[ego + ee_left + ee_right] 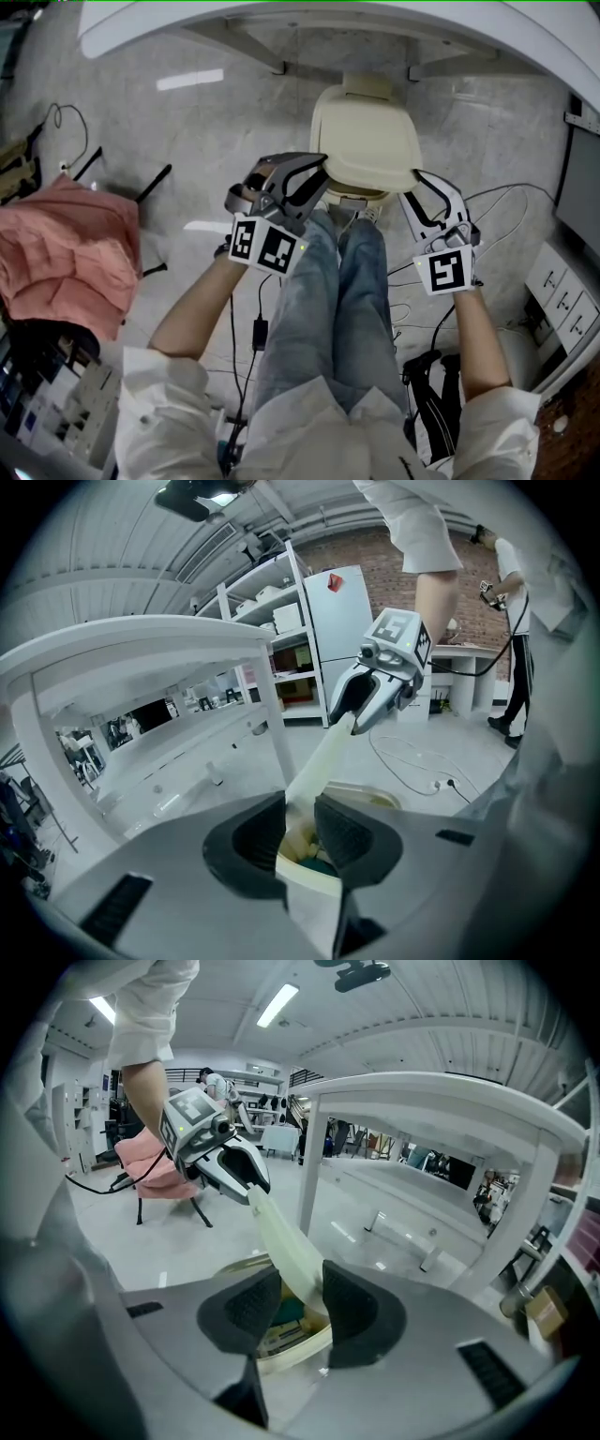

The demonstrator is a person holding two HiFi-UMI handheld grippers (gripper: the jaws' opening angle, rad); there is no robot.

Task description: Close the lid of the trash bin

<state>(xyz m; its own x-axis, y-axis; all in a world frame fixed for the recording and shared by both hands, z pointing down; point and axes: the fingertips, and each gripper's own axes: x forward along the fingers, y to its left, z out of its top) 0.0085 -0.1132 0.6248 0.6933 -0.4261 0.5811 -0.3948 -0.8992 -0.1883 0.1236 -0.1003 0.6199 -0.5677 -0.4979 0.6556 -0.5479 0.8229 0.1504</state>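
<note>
The cream plastic lid (366,141), a thin rounded panel, hangs part-lowered and tilted over the mouth of the cream trash bin (359,199). It appears to be hinged at its far edge, and litter shows in the bin beneath it. The lid looks light, stiff and smooth: a thin moulded shell that should swing on its hinge with almost no push, yet could slide out from between pads if pulled rather than guided. The side rims near the front are the sensible places to hold, and that is where it is taken. The left hand-held gripper (317,176) is clamped on the lid's left rim and the right hand-held gripper (417,187) on its right rim. The thin edge passes between each pair of dark pads, though the right grip looks light. Lowering both sides evenly should keep the hinge from twisting. The bin stands on the pale grey floor (187,122), just ahead of the person's jeans-clad legs (328,300) and beneath the edge of a white table (234,23). A pink-covered chair (66,253) sits well off to the left.
</note>
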